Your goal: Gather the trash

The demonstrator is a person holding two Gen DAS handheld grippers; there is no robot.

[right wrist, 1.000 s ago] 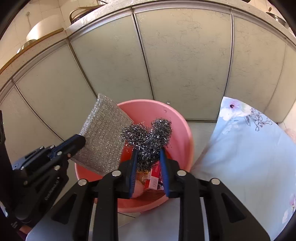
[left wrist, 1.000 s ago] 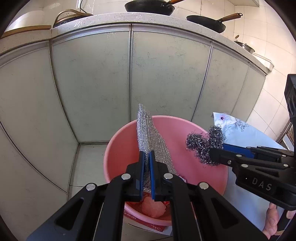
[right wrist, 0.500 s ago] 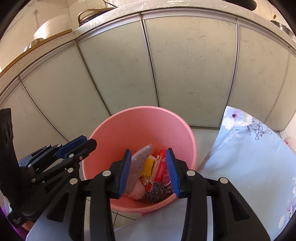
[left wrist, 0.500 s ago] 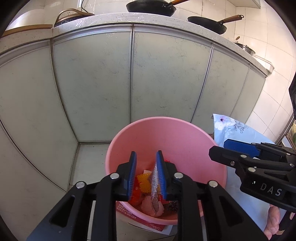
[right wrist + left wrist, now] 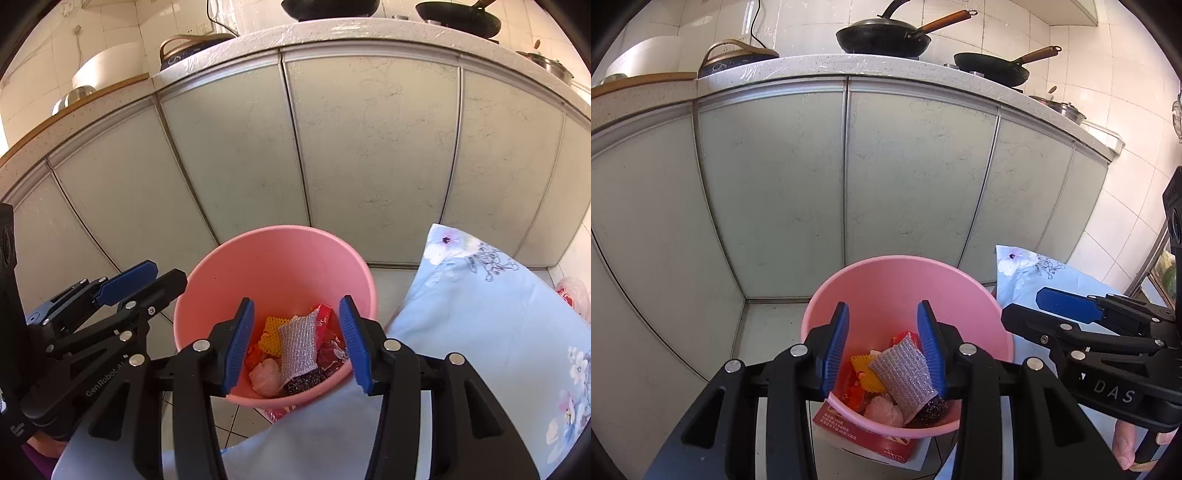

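Left wrist view: pale cabinet doors point(image 5: 894, 177) fill the background under a speckled counter point(image 5: 849, 66) carrying two dark pans. On the floor in front stands the pink basin point(image 5: 979, 295), and to its right lies a light blue floral cloth point(image 5: 1027, 266). Inside the basin the trash has gathered: a silver mesh scouring pad point(image 5: 905, 373) lies tilted on top, a dark steel wool ball point(image 5: 932, 408) sits just beside its lower corner, and a yellow sponge point(image 5: 866, 373), red wrappers and a pale pink lump lie around them.

The left gripper point(image 5: 882, 347) hangs above the basin with its jaws well apart and nothing between them; they have just been opening. The right gripper point(image 5: 297, 345) likewise has just been opening and stands wide and empty over the same basin, with the pad point(image 5: 297, 345) seen below it.

As a judgement, both of these items are dropped in. No loose trash shows on the visible floor or cloth, so what remains cannot be told from these views.
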